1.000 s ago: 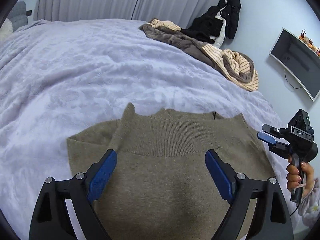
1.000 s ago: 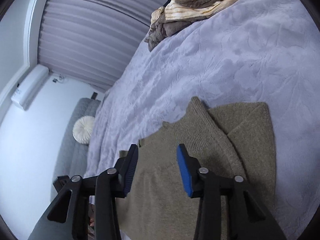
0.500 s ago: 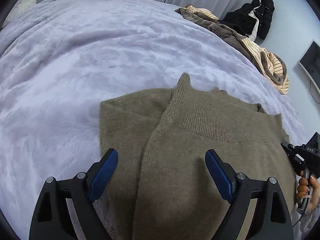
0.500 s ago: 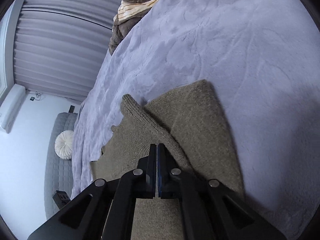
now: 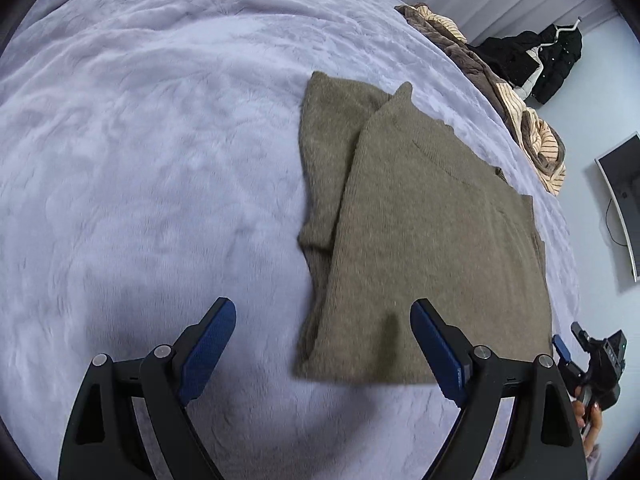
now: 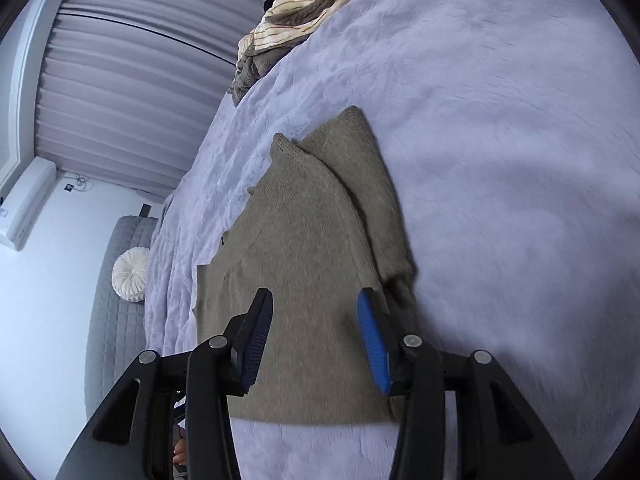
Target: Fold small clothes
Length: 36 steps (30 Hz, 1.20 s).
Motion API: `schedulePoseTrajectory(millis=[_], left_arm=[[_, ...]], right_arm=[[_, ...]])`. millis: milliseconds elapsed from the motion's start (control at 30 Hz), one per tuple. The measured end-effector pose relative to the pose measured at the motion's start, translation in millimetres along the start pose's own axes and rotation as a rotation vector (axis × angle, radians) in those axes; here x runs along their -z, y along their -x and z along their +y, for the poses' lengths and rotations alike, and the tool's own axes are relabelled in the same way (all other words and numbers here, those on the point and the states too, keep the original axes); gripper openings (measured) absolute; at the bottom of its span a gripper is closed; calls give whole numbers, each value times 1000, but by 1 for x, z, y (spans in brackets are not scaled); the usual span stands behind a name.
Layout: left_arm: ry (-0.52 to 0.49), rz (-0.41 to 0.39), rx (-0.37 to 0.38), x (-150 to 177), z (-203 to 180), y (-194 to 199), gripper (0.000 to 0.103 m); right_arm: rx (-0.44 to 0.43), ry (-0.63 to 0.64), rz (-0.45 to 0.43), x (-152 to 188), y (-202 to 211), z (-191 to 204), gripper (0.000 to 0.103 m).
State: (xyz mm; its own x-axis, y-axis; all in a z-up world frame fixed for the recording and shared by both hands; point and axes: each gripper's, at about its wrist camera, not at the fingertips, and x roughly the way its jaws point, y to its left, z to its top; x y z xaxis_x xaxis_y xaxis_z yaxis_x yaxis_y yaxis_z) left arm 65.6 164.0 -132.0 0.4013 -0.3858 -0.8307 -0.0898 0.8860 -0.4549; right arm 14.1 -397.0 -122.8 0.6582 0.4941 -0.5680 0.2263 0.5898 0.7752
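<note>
The left hand-held gripper (image 5: 322,344) is hovering released over the lavender bed cover (image 5: 152,160), its blue pads (image 5: 208,348) spread wide and grasping nothing. Ahead of it and toward its right finger, the olive knit sweater (image 5: 432,240) is lying flat on the bed, partly folded, with one side turned in so that a narrower layer is showing along the edge nearer the left finger; the sweater's near hem is sitting just in front of the right pad. Farther ahead and to the right, a heap of brown and striped clothes (image 5: 520,120) is resting at the bed's far edge, with a black jacket (image 5: 552,60) hanging beyond it and a wall monitor (image 5: 624,200) off to the far right. The right hand-held gripper (image 6: 314,340) is also standing released, its jaws parted above the near part of the same sweater (image 6: 304,280), gripping nothing; whether the pads are touching the knit cannot be told. In its view the folded layer is lying beside the right finger, pleated curtains (image 6: 132,80) are filling the upper left, and a round white cushion (image 6: 130,276) is sitting on a grey sofa (image 6: 116,320) far to the left.
</note>
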Motion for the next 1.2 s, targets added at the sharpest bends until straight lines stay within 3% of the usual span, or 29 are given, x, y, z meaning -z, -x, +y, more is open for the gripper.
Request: schedulePoseTrajectory(millis=[167, 267, 300, 333, 367, 433, 500, 600, 667, 767, 800, 900, 967, 1100, 1133, 1167, 1200], left_arm=[[50, 45, 59, 24, -3, -3, 90], [49, 18, 19, 23, -9, -6, 86], [60, -7, 18, 22, -10, -5, 79], [70, -19, 26, 20, -10, -5, 55], [78, -12, 30, 17, -11, -7, 40], [85, -14, 43, 13, -12, -7, 23], [72, -31, 50, 13, -16, 3, 23], [-1, -87, 44, 21, -23, 25, 23], [-25, -74, 16, 27, -18, 24, 23], [30, -11, -14, 38, 6, 5, 23], [64, -13, 13, 42, 14, 3, 23], [75, -44, 16, 50, 20, 13, 24], [46, -44, -26, 54, 21, 17, 24], [25, -54, -39, 60, 22, 27, 24], [22, -56, -48, 60, 21, 28, 29], [15, -59, -55, 60, 20, 30, 56], [2, -80, -52, 61, 17, 33, 73]], right_arm=[[-12, -111, -21, 44, 40, -31, 52], [-23, -152, -20, 50, 37, -41, 52], [-49, -171, -23, 46, 31, -43, 52], [-87, -184, -22, 45, 26, -42, 52], [-123, -209, -19, 41, 16, -43, 52], [-128, -251, -7, 33, -4, -39, 51], [-90, -236, 8, 26, -15, -31, 8], [-71, -106, -21, 20, 1, -2, 8], [-14, -44, -22, 18, 11, 4, 8], [116, -9, 35, 21, -3, -14, 8], [146, -15, 60, 26, -12, -23, 8], [117, -58, 31, 35, -7, -34, 9], [155, -41, 32, 38, -2, -29, 9], [218, 55, 31, 51, 15, -2, 16], [209, 79, 31, 56, 17, 7, 16], [195, 108, 35, 61, 19, 18, 16], [188, 137, 43, 66, 20, 30, 16]])
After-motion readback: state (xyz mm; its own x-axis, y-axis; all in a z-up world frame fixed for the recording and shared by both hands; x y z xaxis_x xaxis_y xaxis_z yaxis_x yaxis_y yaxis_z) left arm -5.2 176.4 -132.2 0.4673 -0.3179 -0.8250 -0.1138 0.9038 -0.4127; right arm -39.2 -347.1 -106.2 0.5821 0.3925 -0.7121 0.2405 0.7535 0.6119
